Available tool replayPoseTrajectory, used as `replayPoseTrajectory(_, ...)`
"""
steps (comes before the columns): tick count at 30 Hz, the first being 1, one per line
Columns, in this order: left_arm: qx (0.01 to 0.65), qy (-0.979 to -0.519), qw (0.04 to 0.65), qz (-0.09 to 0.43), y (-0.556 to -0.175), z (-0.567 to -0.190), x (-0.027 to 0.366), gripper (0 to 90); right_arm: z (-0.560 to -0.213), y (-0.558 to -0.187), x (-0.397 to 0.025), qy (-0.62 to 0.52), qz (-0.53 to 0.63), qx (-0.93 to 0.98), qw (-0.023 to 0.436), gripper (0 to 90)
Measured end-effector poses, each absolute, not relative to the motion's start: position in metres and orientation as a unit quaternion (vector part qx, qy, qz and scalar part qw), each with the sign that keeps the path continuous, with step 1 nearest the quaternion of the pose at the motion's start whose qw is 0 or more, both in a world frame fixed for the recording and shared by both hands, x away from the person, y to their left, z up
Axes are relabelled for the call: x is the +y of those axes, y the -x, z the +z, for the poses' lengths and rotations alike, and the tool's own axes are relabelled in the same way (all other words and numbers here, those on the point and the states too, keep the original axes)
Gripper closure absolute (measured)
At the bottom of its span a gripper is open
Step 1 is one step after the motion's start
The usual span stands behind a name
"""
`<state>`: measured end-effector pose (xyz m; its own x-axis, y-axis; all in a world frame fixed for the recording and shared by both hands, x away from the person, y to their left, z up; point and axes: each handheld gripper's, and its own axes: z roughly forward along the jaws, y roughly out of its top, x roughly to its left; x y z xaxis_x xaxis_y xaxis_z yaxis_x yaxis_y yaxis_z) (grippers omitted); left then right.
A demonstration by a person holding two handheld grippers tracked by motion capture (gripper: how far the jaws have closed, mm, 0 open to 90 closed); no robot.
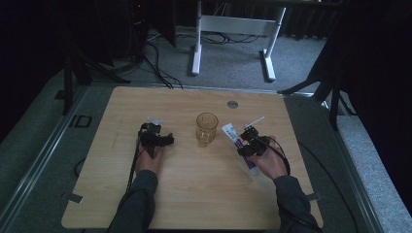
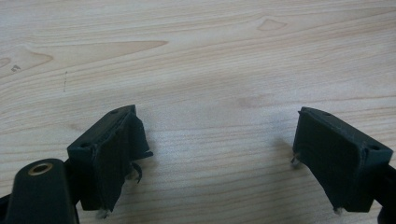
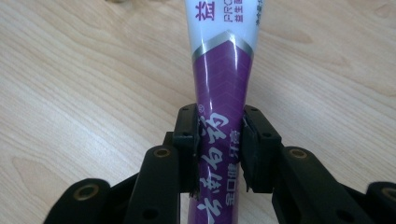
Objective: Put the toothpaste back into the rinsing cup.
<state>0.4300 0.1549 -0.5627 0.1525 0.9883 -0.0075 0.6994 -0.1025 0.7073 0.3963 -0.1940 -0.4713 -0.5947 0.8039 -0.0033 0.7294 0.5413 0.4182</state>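
Note:
A purple and white toothpaste tube [image 1: 236, 139] [image 3: 223, 79] lies on the wooden table right of centre. My right gripper [image 1: 250, 141] [image 3: 219, 140] is shut on the tube's purple part, one jaw on each side. A clear amber glass cup [image 1: 207, 128] stands upright at the middle of the table. A white toothbrush [image 1: 255, 121] lies just beyond the tube. My left gripper [image 1: 154, 137] [image 2: 212, 154] rests left of the cup, open wide over bare wood with nothing between its jaws.
The wooden table [image 1: 194, 194] has a round grey grommet [image 1: 232, 104] near its far edge. A white desk frame [image 1: 233, 29] and cables stand on the carpet beyond. Bare wood spreads in front of both hands.

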Motion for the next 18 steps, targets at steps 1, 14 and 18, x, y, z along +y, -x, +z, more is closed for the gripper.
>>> replayPoseTrajectory(1,0.603,-0.7,0.293,0.247,-0.43,-0.5627,0.1549,14.4,-0.4707,-0.3964,-0.1946,-0.439,0.194,0.872,0.099,70.6)
replayPoseTrajectory(14,0.603,-0.7,0.293,0.247,-0.43,-0.5628,0.1549,14.4,-0.4648,-0.3984,-0.1975,-0.455,0.24,0.853,0.084,70.6)
replayPoseTrajectory(18,0.603,-0.7,0.293,0.247,-0.43,-0.5628,0.1549,14.4,-0.4619,-0.3983,-0.1961,-0.456,0.248,0.851,0.087,70.6)
